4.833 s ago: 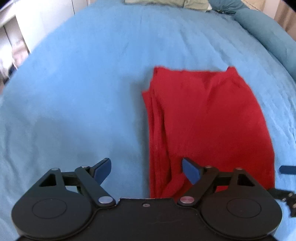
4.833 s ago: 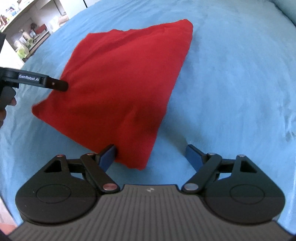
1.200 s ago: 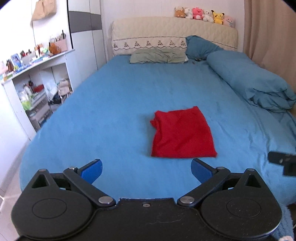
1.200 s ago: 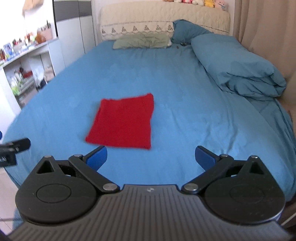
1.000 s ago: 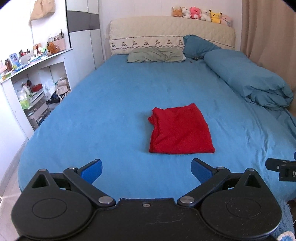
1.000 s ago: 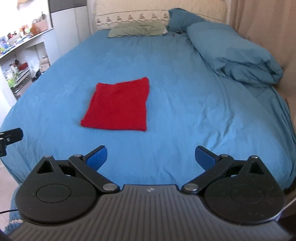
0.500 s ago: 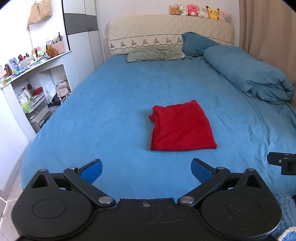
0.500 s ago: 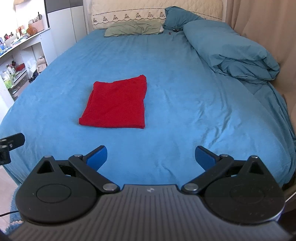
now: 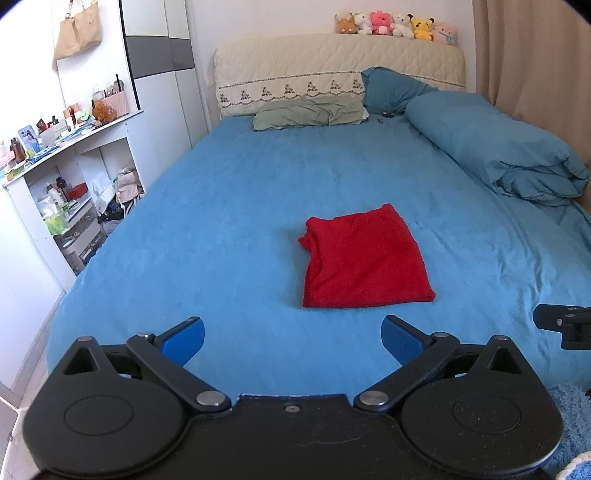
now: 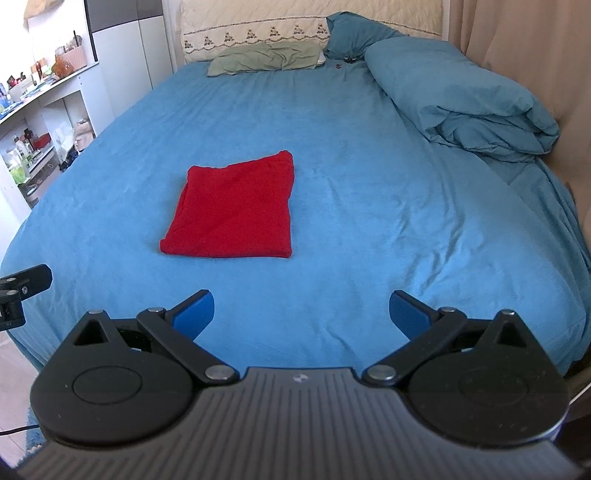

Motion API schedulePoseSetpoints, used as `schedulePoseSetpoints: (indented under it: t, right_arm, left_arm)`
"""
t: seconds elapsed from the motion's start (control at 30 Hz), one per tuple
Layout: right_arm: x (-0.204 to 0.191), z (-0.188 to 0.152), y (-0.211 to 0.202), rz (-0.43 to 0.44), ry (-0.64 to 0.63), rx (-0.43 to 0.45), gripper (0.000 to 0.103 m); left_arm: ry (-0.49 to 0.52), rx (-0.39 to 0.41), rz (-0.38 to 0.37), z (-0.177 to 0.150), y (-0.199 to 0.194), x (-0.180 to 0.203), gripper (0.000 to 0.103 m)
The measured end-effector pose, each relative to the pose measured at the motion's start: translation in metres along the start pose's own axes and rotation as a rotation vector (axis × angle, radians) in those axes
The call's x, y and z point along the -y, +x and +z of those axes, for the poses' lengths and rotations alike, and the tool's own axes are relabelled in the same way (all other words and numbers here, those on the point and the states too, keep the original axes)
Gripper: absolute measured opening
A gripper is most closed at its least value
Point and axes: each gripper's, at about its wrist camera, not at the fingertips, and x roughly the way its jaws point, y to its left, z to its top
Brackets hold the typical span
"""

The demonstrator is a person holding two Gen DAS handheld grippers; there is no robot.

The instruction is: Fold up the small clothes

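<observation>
A red garment [image 9: 364, 260] lies folded into a flat rectangle on the blue bed [image 9: 229, 206]; it also shows in the right wrist view [image 10: 236, 210]. My left gripper [image 9: 291, 338] is open and empty, held back past the foot of the bed, well short of the garment. My right gripper [image 10: 301, 310] is open and empty, likewise back from the garment. The right gripper's tip shows at the right edge of the left wrist view [image 9: 565, 325], and the left gripper's tip at the left edge of the right wrist view [image 10: 22, 288].
A rolled blue duvet [image 9: 495, 151] lies along the bed's right side, with pillows [image 9: 310, 114] and plush toys [image 9: 395, 24] at the headboard. White shelves [image 9: 62, 177] full of items stand left. A curtain [image 10: 517, 44] hangs right.
Both grippers have pulled back from the garment, where they were 4.8 s ago, to beyond the foot of the bed. In the last second the views barely shift.
</observation>
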Motion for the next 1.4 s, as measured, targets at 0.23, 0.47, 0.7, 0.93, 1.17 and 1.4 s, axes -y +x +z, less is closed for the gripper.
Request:
schedulePoseSetpoints:
  t: [0.23,0.47,0.7,0.93,1.17,1.4]
  right_arm:
    - [0.0012,0.0005,0.0005,-0.001,0.004,-0.002,0.103]
    - [-0.0013,-0.0002,-0.0010,-0.010,0.003,0.005,0.103]
    - [-0.0041,-0.0008,-0.0023,-0.011,0.003,0.006,0.103]
    - [-0.0036,-0.0007,-0.0024,-0.010,0.003,0.006,0.103]
    - [-0.0036,-0.0009,-0.0028,-0.010,0.004,0.007,0.103]
    - [-0.0065,-0.0025,-0.0053,-0.011,0.004,0.011,0.103]
  left_arm:
    - [0.000,0.008,-0.004,0.0022,-0.0022,-0.0007,0.103]
    - [0.000,0.015,-0.005,0.0029,-0.0035,-0.0028,0.103]
    - [-0.007,0.021,-0.009,0.0035,-0.0052,-0.0076,0.103]
    - [-0.010,0.023,-0.011,0.0036,-0.0064,-0.0076,0.103]
    - [-0.014,0.028,-0.014,0.0044,-0.0068,-0.0076,0.103]
    - [-0.012,0.032,-0.013,0.0031,-0.0086,-0.0073,0.103]
